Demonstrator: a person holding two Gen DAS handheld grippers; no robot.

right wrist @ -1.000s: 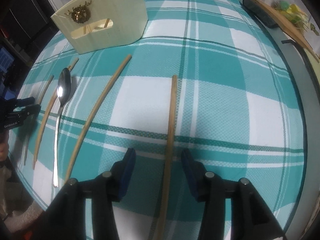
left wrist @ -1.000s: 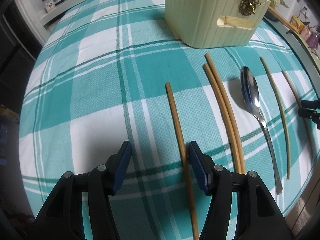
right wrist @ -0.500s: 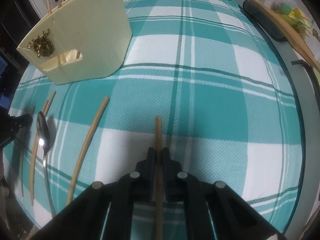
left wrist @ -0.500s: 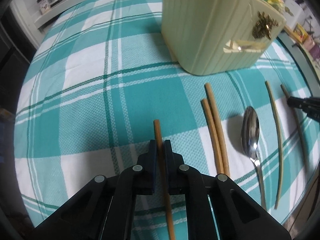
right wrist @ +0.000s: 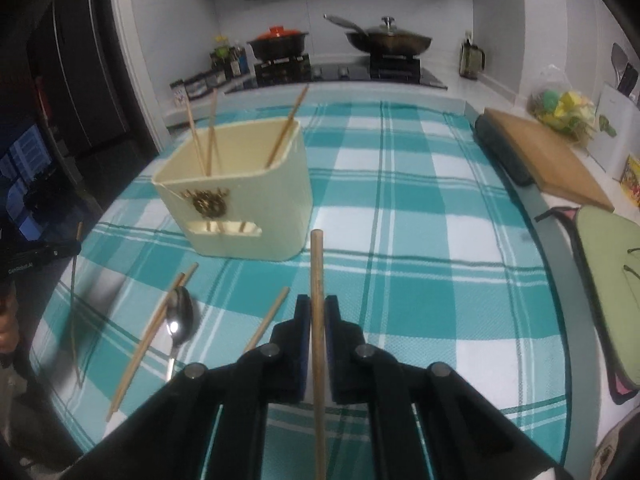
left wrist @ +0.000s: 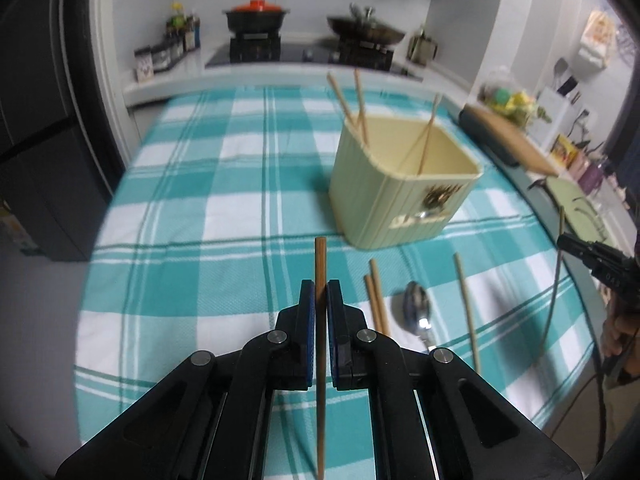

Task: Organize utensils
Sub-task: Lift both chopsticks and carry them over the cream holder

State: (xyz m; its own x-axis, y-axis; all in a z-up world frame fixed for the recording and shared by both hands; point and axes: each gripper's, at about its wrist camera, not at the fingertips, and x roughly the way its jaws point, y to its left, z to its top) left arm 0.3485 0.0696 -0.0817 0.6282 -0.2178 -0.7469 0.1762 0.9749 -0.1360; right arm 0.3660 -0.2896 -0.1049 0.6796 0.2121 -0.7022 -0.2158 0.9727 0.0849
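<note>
Each gripper, left gripper (left wrist: 320, 300) and right gripper (right wrist: 317, 314), pinches one chopstick (left wrist: 320, 264) clear of the table (left wrist: 240, 184). The holder (left wrist: 404, 184) stands toward the far edge. Long overhanging ends could catch its rim and tip it.

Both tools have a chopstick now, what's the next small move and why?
Probably carry both toward the holder and tip them in. The left tool and right tool are each shut on a chopstick lifted off the cloth, and the holder already has chopsticks.
</note>
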